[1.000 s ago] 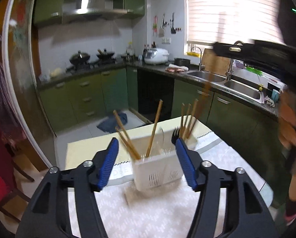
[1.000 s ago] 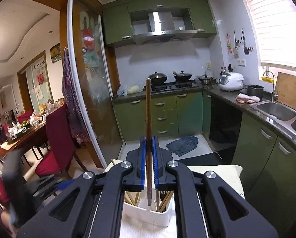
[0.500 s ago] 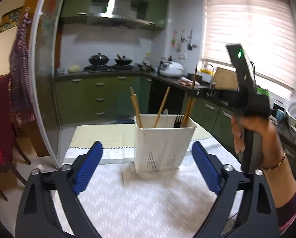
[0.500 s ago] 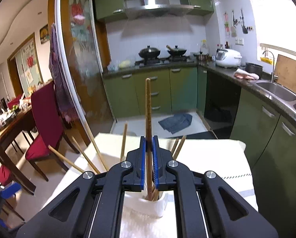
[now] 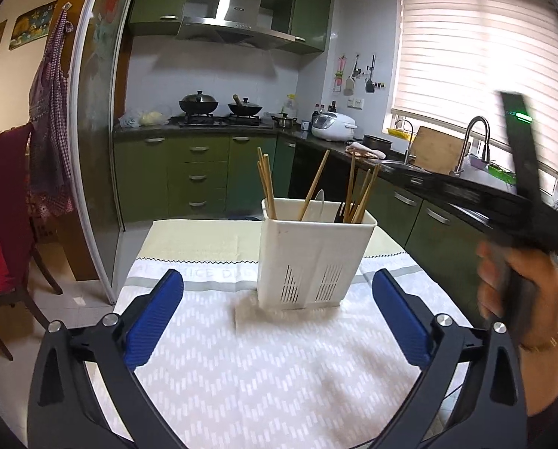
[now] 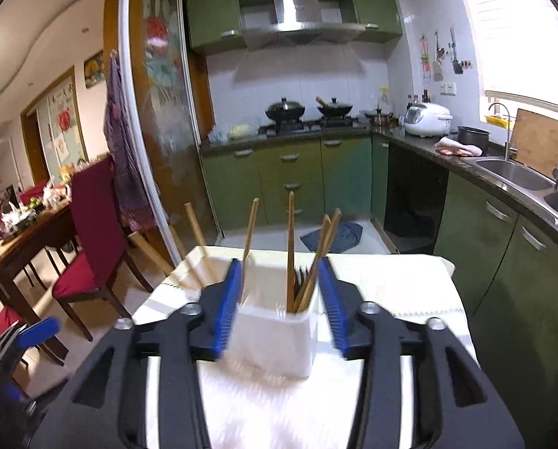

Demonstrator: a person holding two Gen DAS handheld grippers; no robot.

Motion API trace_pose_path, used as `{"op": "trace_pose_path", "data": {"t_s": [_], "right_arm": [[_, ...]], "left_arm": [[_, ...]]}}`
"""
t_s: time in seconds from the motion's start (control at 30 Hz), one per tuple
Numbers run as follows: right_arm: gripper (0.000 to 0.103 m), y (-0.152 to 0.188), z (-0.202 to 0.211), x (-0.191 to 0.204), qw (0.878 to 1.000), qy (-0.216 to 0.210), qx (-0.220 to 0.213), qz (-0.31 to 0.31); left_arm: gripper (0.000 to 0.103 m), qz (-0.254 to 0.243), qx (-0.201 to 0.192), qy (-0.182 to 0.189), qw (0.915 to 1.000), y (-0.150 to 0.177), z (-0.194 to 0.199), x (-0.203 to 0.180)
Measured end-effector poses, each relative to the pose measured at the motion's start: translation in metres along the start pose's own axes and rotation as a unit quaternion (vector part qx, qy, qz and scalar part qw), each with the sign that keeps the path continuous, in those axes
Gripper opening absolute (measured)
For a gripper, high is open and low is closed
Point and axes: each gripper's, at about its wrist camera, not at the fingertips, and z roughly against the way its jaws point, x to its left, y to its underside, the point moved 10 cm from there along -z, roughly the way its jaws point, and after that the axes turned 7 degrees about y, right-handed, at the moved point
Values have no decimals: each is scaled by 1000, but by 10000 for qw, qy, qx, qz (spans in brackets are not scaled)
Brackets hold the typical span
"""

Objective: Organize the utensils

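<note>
Jaws apart; tablecloth (image 5: pixel 211 273) lettering illegible.

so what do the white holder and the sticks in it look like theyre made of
The holder looks like moulded plastic: matte white, thin walls, vertical drain slots cut low on its front. The chopsticks look like bamboo or light wood: pale tan, matte, slim and straight. Which of the two cannot be told from here.

Rice cooker (image 5: pixel 333 126), perhaps blurred woks (image 6: pixel 284 109)
</note>
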Motion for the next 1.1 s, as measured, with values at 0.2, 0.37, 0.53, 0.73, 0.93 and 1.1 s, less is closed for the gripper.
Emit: {"op": "trace_pose_path", "data": {"t_s": [0.2, 0.37, 0.53, 0.73, 0.93, 1.1], "right_arm": [[66, 69, 66, -12, 9999, -69, 14, -101], [85, 109, 106, -16, 9999, 105, -24, 48], [99, 116, 154, -10, 9994, 57, -315, 163], [99, 122, 194, -2, 9979, 299, -360, 452], [99, 129, 214, -1, 9976, 398, -358, 437], [99, 127, 220, -4, 9974, 437, -374, 435]], "left_arm": [[96, 10, 219, -79, 9997, 29, 2, -2], [96, -147, 316, -74, 9994, 44, 5, -16], [96, -322, 18, -199, 9993, 32, 33, -20], [96, -517, -151, -182, 9984, 18, 72, -25], [97, -350, -123, 161, 9992, 21, 90, -29], [97, -314, -191, -38, 9993, 22, 95, -23]]}}
